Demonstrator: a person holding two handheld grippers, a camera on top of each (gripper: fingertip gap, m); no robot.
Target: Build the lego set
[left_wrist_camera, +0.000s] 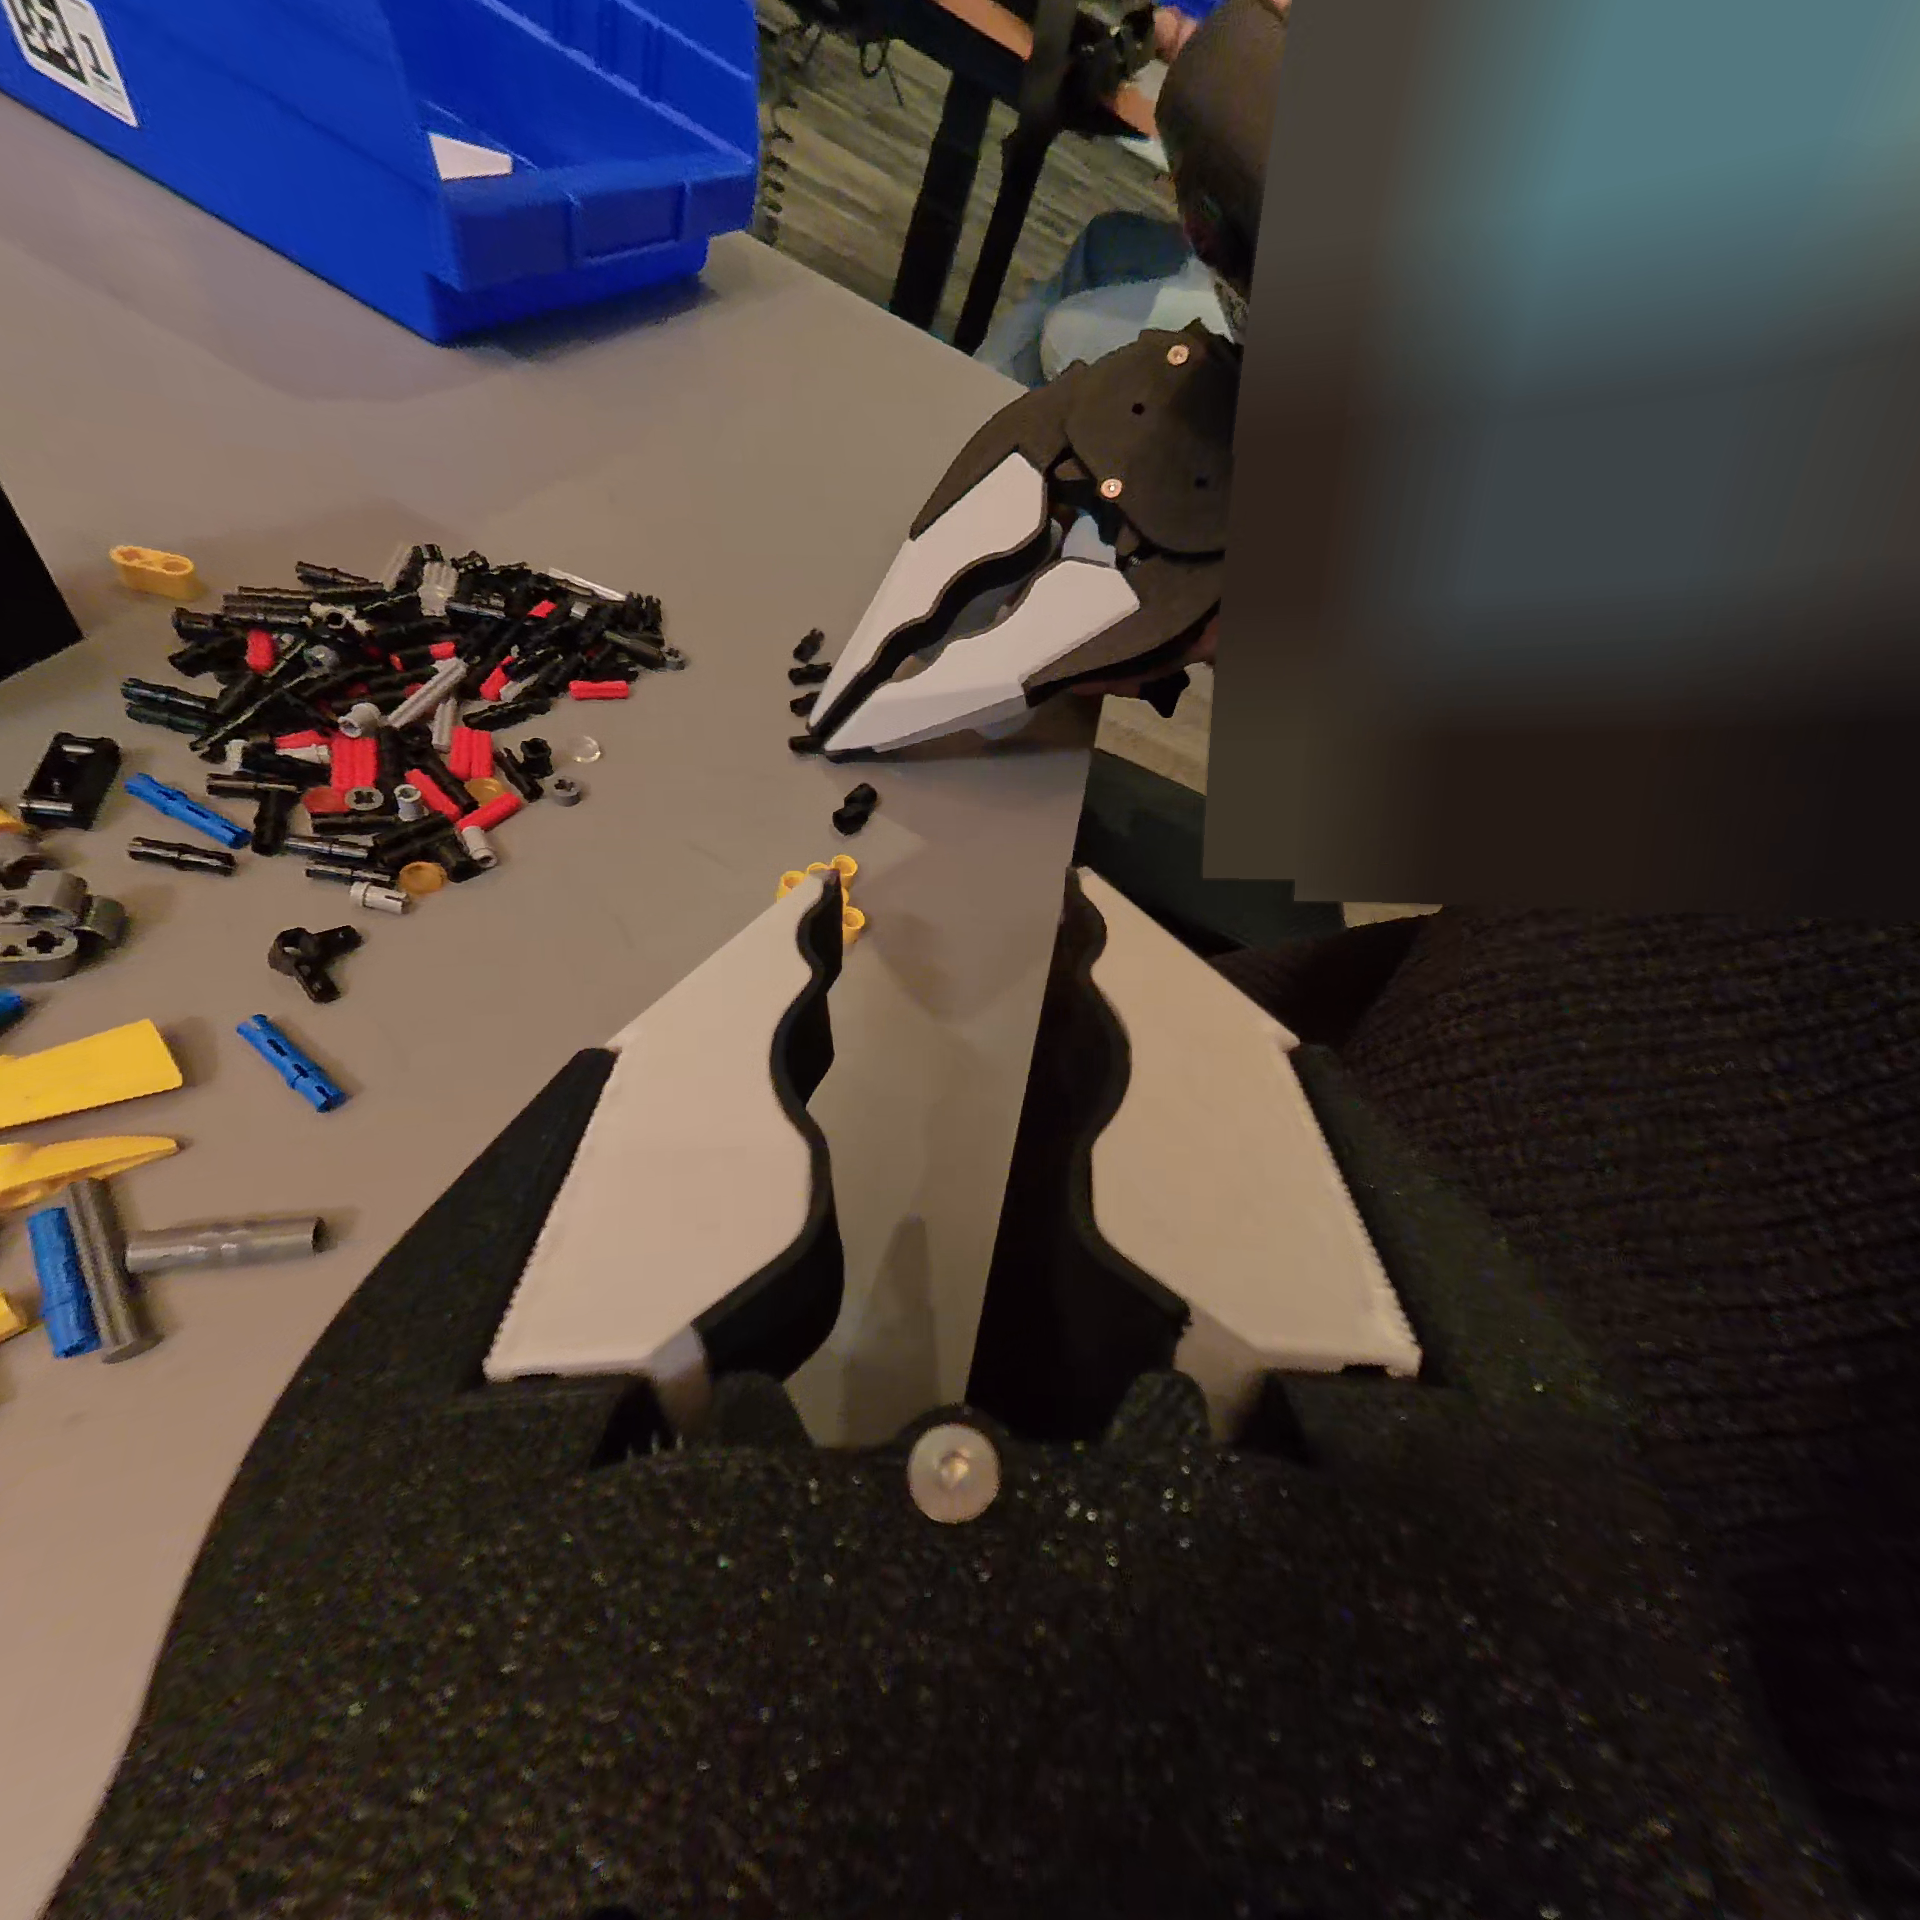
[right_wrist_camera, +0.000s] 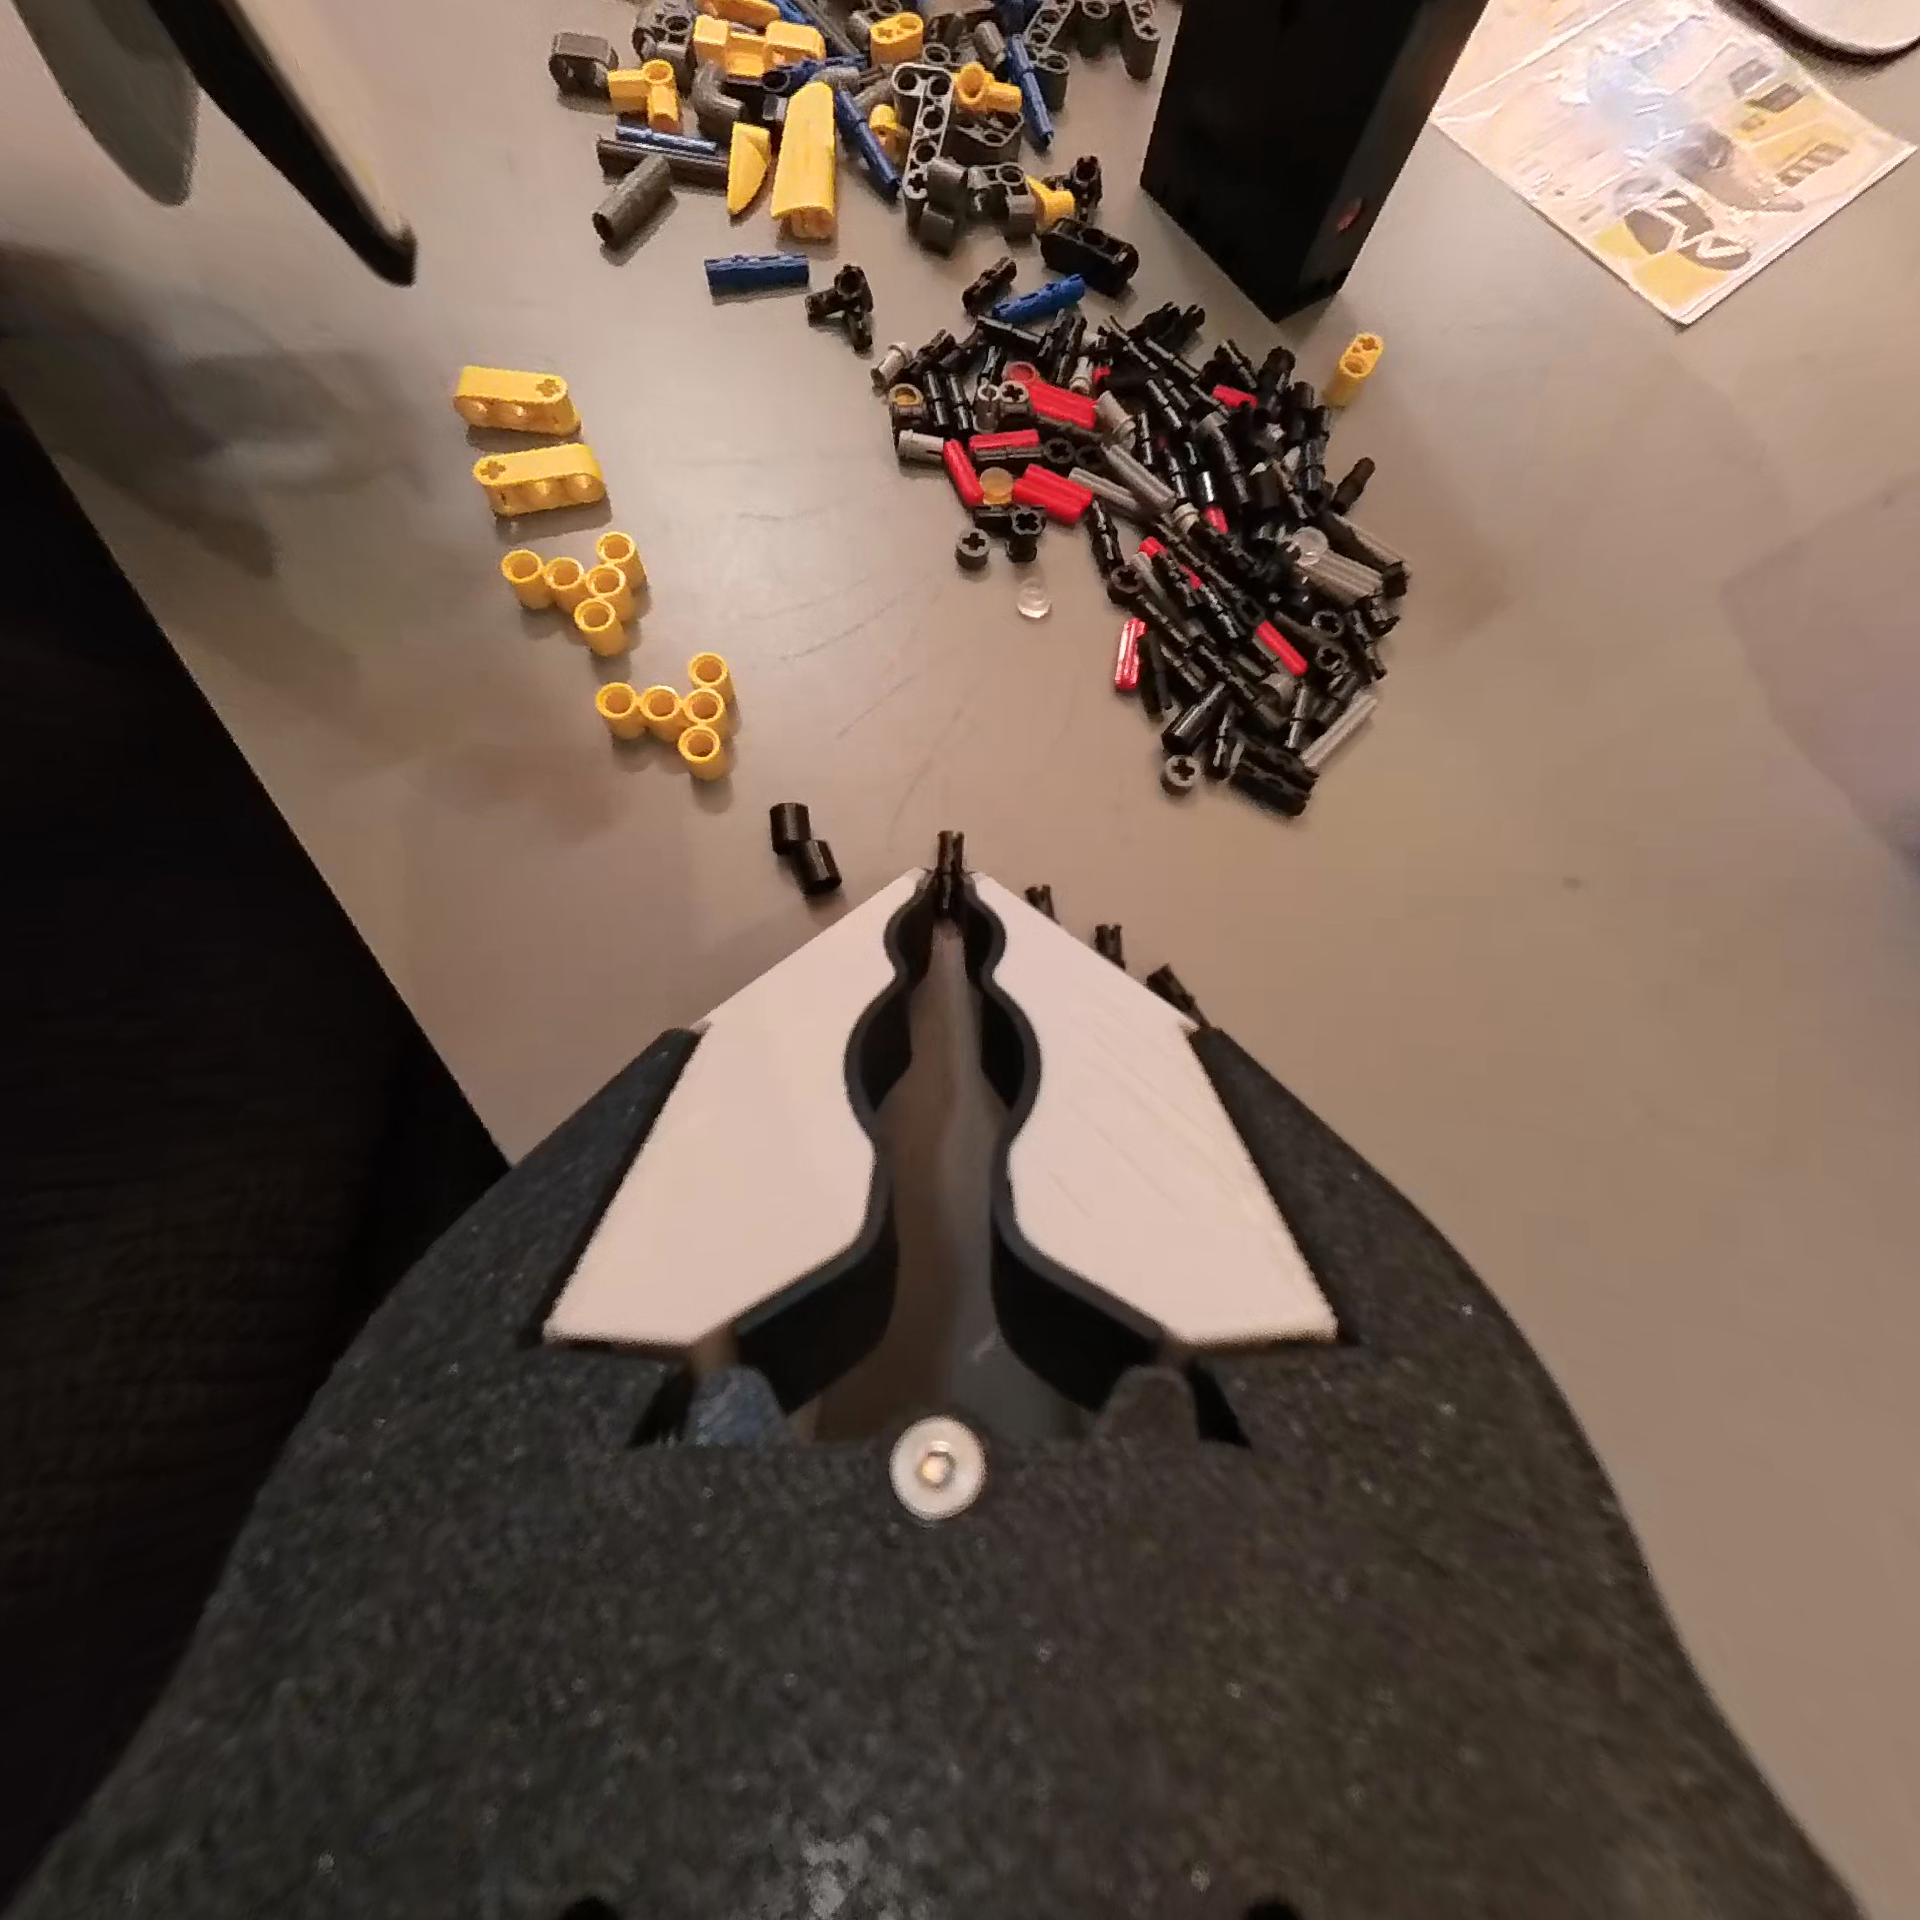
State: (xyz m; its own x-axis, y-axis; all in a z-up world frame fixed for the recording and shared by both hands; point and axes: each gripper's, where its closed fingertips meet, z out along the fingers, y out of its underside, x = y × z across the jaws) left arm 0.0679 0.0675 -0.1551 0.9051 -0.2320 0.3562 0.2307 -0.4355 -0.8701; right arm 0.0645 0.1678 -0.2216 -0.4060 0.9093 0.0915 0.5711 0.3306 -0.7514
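My right gripper (right_wrist_camera: pixel 948 878) pinches a small black pin (right_wrist_camera: pixel 948 854) at its tips, low over the grey table (right_wrist_camera: pixel 1558 1039); three more pins (right_wrist_camera: pixel 1107 940) just right. Left gripper (left_wrist_camera: pixel 951 894) gapes wide, empty, yellow connectors (left_wrist_camera: pixel 821 881) touching its left fingertip.

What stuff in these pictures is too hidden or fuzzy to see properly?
- Left wrist view: a blur patch covers the upper right; only the right gripper pokes out.
- Left wrist view: the blue bin is cut off by the top edge, its inside unseen.
- Right wrist view: the black pin is half hidden in the gripper tips.
- Right wrist view: the left gripper is cut off by the top edge.
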